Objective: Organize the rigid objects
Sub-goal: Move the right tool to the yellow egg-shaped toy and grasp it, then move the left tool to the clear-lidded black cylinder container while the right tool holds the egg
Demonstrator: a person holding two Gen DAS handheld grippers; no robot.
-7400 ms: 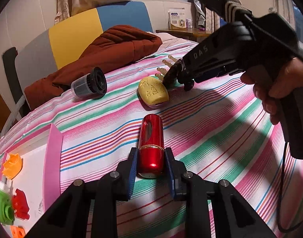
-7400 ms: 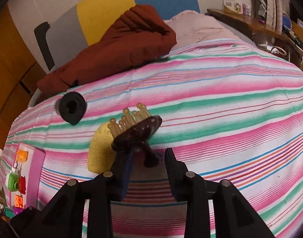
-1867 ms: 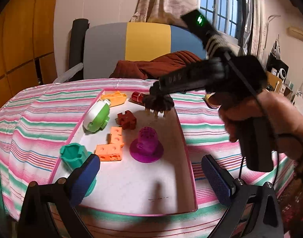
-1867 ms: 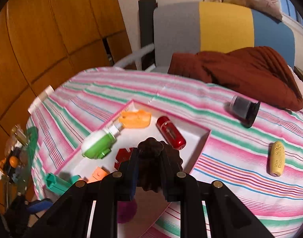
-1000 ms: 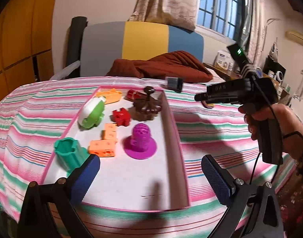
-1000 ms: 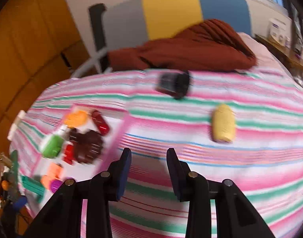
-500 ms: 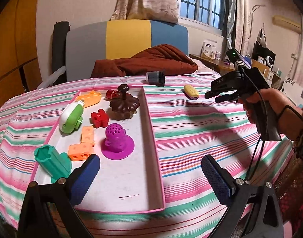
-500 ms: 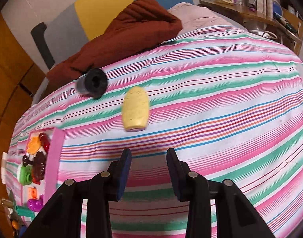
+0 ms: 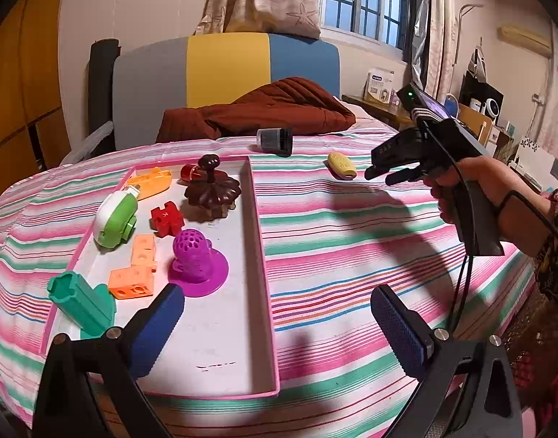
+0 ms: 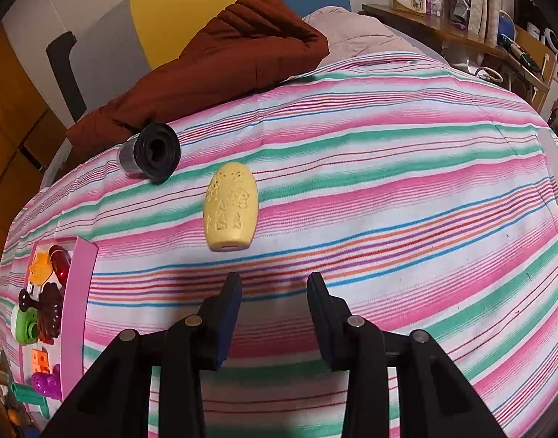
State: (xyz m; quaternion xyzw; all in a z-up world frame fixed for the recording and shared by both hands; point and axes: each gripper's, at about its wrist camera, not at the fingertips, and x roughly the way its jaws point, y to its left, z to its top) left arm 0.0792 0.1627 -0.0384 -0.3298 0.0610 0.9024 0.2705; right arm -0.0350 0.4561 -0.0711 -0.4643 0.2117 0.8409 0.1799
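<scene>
Both tongs gaping, empty | right tongs [image 10: 273,284] near embossed yellow oval piece [image 10: 230,211]

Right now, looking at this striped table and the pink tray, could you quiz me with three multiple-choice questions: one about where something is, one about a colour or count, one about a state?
1. Where does the yellow oval piece lie?
A. inside the pink tray
B. on the striped cloth, outside the tray
C. between the right gripper's fingers

2. How many orange holed blocks sit in the pink tray?
A. two
B. five
C. none

3. How is the right gripper?
A. shut on the black cylinder
B. shut on the red block
C. open and holding nothing

Answers:
1 B: it rests on the striped cloth ahead of the gripper, near the black cylinder.
2 A: one orange block and a second orange block lie together.
3 C: its fingers stand apart with only cloth between them.
</scene>
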